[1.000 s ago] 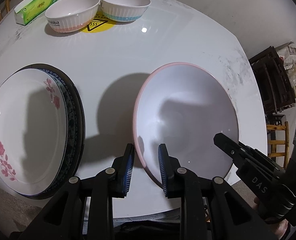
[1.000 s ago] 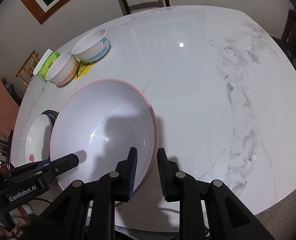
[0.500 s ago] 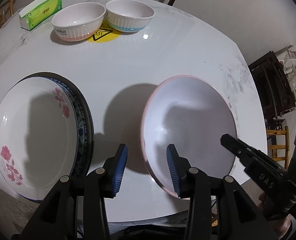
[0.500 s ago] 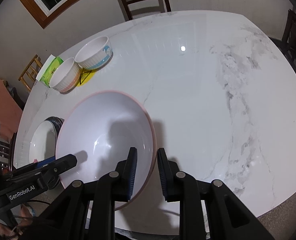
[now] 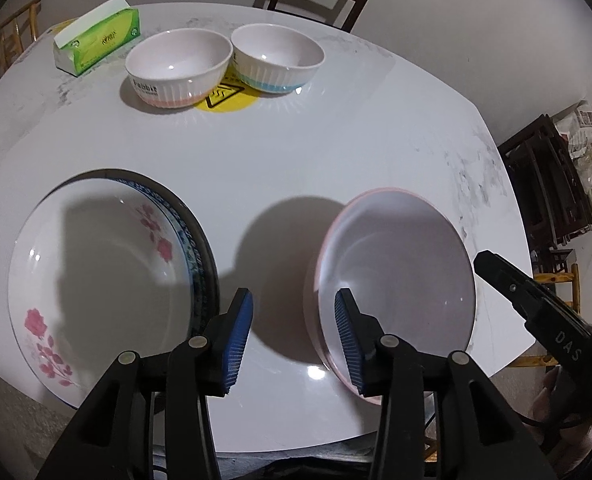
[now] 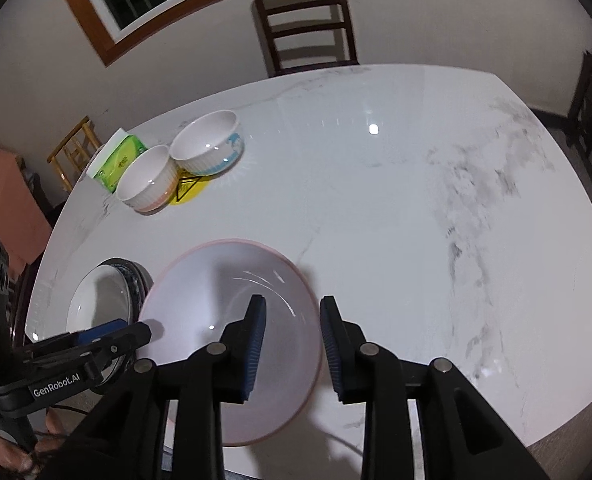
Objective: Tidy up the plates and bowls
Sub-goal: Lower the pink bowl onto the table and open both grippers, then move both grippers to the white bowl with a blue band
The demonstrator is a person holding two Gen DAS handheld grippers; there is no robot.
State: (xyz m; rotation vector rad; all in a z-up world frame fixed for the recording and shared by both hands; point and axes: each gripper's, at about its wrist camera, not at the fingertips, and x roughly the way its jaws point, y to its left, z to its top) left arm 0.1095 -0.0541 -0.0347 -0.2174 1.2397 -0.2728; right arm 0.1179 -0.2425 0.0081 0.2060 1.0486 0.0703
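I had both pairs of tongs over the near edge of the white marble table. The left gripper stood moderately wide with nothing between its blue pads; the rim of the pink-edged plate lay just beside its right-hand pad, not pinched as far as I could see. The right gripper was narrower and its jaws were opening; the same plate's far edge sat in the gap between them, yet neither pad pressed on it. That plate rested flat on the table near the front edge (it looked slightly blurred in my right view).

To its left sat the flowered plate, stacked on a blue-patterned one whose dark rim showed around it. The two stacks were near each other but apart. At the far side stood two ribbed bowls, touching or nearly so: one with a pink band, one with a blue band, both partly over a yellow warning sticker. A green tissue box lay just behind the pink one.
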